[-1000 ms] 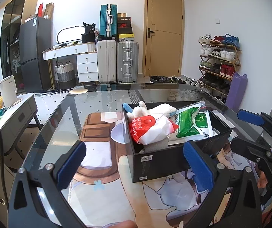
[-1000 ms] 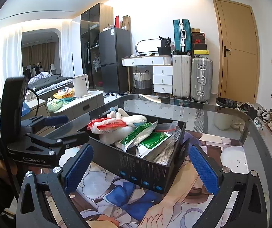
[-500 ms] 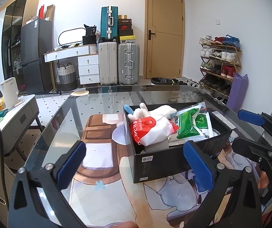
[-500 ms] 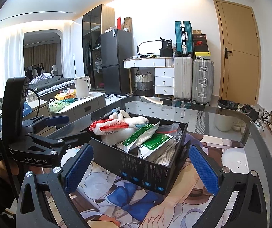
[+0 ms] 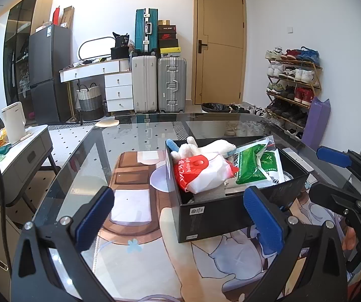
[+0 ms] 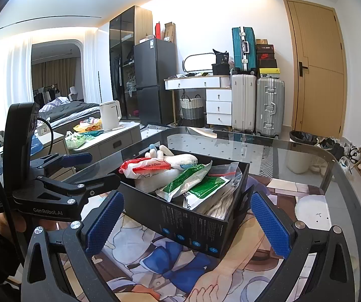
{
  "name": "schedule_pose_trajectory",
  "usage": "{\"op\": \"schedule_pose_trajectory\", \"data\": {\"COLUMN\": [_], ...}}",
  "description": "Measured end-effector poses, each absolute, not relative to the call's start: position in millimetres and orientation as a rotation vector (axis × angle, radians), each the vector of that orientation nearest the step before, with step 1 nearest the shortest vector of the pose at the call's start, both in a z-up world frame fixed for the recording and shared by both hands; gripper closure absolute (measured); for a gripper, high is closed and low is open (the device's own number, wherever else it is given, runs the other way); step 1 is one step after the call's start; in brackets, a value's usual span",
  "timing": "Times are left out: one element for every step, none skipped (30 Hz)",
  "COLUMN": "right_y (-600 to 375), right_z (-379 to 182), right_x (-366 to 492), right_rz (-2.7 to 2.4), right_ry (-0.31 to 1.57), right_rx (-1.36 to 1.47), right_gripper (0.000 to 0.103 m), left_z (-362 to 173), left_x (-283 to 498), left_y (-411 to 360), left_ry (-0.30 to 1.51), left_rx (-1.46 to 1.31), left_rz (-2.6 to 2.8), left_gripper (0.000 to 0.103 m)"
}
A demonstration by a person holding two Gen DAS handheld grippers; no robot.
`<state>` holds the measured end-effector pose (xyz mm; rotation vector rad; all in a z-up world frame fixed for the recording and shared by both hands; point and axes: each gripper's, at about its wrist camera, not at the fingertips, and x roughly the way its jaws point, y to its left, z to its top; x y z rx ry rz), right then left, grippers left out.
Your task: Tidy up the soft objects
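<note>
— What's in the black box (image 5: 230, 209)?

— Soft stuff, packed to the brim. It's a matte cardboard box with printed sides, sitting on the glass-topped bench (image 5: 140, 136) over a cartoon-print mat (image 6: 170, 259). At one end a white plush toy (image 5: 213, 147) with a blue tip pokes up; against it lies a crinkly white plastic pack with a red label (image 5: 200, 173). Beside that, two glossy green-and-white pouches (image 6: 193, 183) overlap, and a clear zip bag (image 6: 227, 170) lies behind them.

— Anything underneath?

— Something grey under the red-labelled pack and pale fibres in the near corner, but they're mostly buried; I can't say what they are.

— And the grippers?

— The left hand-held gripper (image 5: 180, 216) hangs just short of the box's end with its blue ribbed pads spread wide, nothing between them. The right hand-held gripper (image 6: 188, 224) faces the box's long side, pads likewise wide apart and empty. Each shows at the edge of the other's view, partly cut off.

— The room behind?

— Hard-shell suitcases (image 5: 159, 83), a wooden door (image 5: 218, 47), and a shoe rack (image 5: 291, 85) bent by the lens.
</note>
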<state>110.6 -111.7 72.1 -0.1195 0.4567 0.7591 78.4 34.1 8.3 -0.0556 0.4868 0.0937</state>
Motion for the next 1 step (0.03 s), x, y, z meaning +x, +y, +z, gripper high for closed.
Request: {"op": "schedule_pose_trajectory", "data": {"right_y": [-111.0], "right_z": [71.9], "right_x": [110.4], "right_rz": [0.759], "right_ry": [0.457], "right_rx": [-0.120], "right_gripper": [0.001], "left_z": [8.5], "left_x": [78.2], "left_y": [33.9], "left_ry": [0.485], "left_rx": [-0.056], "left_rz": [0.091], "left_gripper": [0.000]}}
